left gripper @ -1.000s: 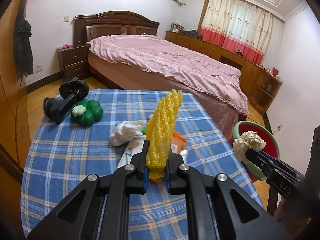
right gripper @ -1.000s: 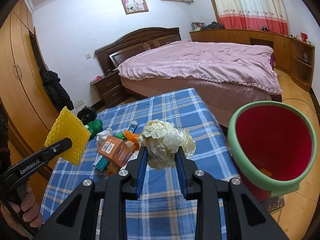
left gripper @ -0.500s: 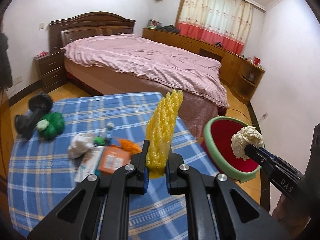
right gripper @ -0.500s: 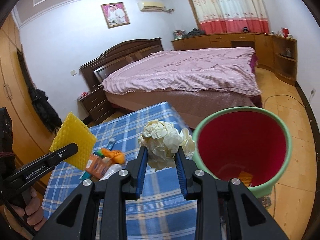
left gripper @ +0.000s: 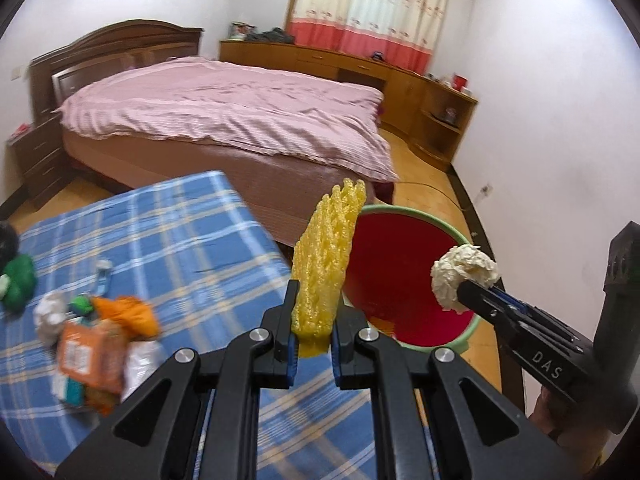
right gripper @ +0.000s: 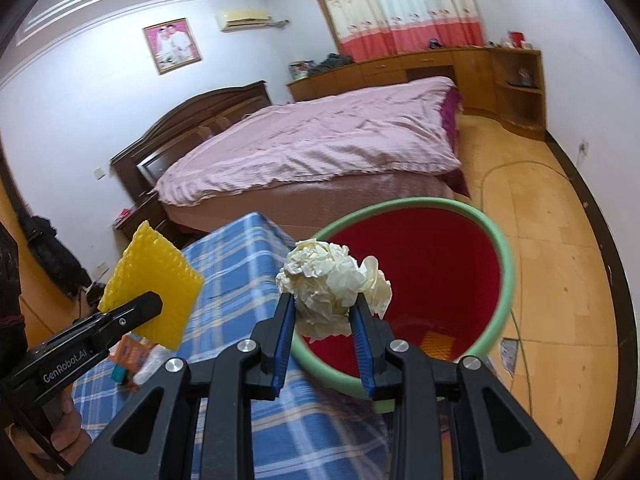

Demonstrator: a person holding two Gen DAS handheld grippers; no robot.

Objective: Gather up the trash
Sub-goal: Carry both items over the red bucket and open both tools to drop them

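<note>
Left claw [left gripper: 313, 336] clamped on yellow foam net [left gripper: 326, 268]: light, squashy. Right claw [right gripper: 323, 320] clamped on paper ball [right gripper: 334, 286]: light, crumply. Red bin [right gripper: 506, 276] at 1 o'clock.

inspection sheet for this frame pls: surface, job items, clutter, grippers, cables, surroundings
Surface: table in blue plaid cloth.
Job's things: yellow foam net, crumpled paper ball, red bin with green rim on the floor beside the table.
Clutter: orange packet, wrappers, green toy on the cloth.
Grippers: left gripper shut on the net; right gripper shut on the ball, in front of the bin.
Cables: one cable on the floor.
Surroundings: bed, curtains.
</note>
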